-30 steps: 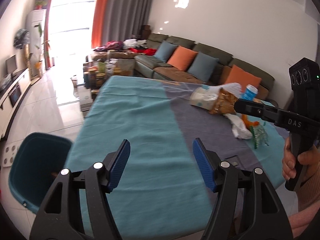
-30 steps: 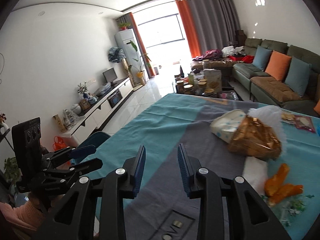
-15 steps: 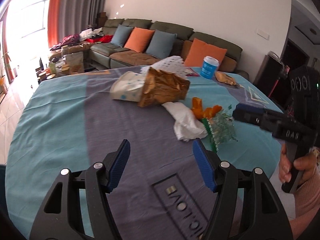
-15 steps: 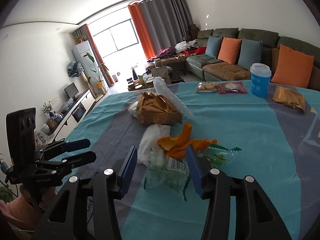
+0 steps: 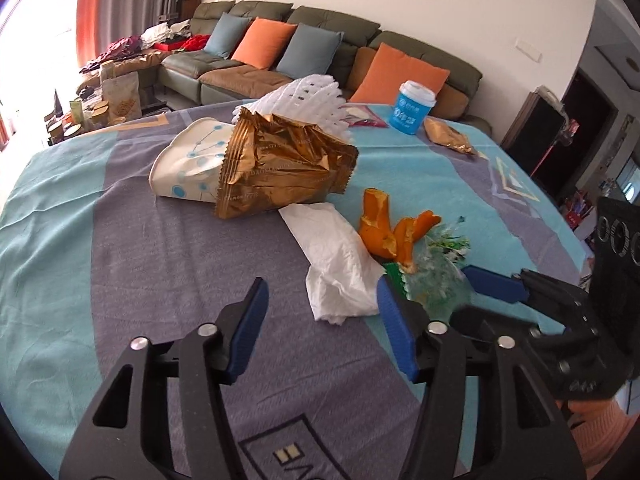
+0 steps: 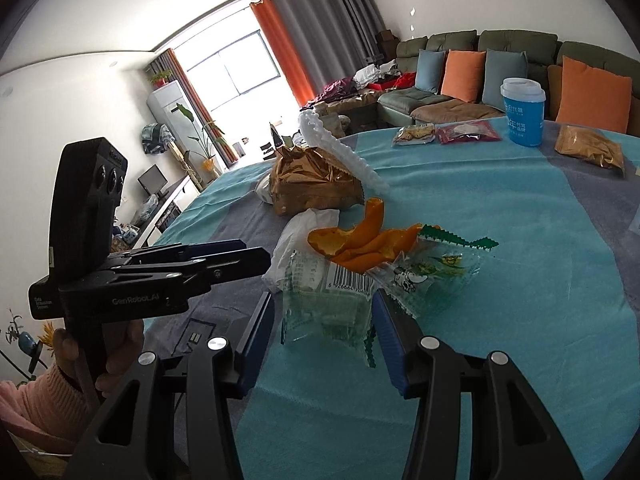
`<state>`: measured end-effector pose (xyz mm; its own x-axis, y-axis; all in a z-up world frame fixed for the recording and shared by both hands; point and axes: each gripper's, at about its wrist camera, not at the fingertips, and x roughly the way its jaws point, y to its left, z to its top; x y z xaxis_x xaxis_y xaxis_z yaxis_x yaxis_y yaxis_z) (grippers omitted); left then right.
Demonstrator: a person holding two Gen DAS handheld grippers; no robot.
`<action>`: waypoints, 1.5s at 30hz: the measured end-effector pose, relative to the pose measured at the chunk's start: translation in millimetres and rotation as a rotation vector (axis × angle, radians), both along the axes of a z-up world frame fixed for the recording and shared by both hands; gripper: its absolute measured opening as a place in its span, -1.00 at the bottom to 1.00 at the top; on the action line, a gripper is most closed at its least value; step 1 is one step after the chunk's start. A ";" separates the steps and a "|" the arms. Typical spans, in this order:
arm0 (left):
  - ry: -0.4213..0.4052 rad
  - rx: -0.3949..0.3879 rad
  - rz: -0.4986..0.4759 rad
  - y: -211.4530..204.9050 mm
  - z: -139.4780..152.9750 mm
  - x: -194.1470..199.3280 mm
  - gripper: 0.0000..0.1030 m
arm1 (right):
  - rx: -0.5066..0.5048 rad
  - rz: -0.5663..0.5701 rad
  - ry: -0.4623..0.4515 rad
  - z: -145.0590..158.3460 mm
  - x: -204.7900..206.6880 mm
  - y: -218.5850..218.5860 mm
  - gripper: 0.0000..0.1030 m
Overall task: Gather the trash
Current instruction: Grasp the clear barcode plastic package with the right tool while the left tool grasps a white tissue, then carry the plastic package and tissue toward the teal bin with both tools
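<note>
Both grippers have advanced toward the trash since the earlier frame. Right gripper (image 6: 322, 326), fingers apart, straddles the clear wrapper (image 6: 328, 304) on the tablecloth (image 6: 520, 280). Left gripper (image 5: 320, 320), fingers apart, hangs before the tissue (image 5: 336, 264), beside orange peel (image 5: 384, 228).

**Foil, film, paper and woven cloth**

The cloth (image 5: 100, 248) over the desk is matt, with a fine woven grain in teal and grey. The snack bag (image 5: 280, 168) is crinkled gold foil, glossy and full of sharp creases. The tissue (image 5: 336, 264) beside it is soft white paper, rumpled and dull. The orange peel (image 5: 384, 228) looks waxy outside and pithy within. The clear wrapper (image 6: 340, 292) is thin shiny plastic film with a printed barcode. The white fruit net (image 5: 304, 98) is spongy foam mesh. The left tool (image 5: 320, 320) and right tool (image 6: 322, 330) are matt black plastic with ribbed blue pads and bright metal rivets. The cup (image 6: 523, 114) is smooth blue plastic or coated paper.
</note>
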<state>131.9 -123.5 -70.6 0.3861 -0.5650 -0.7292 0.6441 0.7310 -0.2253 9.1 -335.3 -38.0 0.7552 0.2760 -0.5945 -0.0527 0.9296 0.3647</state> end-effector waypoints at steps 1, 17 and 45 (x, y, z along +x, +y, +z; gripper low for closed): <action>0.009 0.004 -0.004 -2.1 -1.2 1.9 -0.02 | 0.004 -0.002 0.001 -0.9 -0.4 -1.1 -0.07; 0.083 0.009 -0.043 -14.3 -19.1 7.6 -0.82 | 0.046 -0.001 -0.021 1.9 -7.4 -13.9 -0.33; 0.002 -0.124 0.142 118.1 21.9 -32.6 -0.88 | 0.070 0.090 -0.063 15.3 6.9 23.9 -0.32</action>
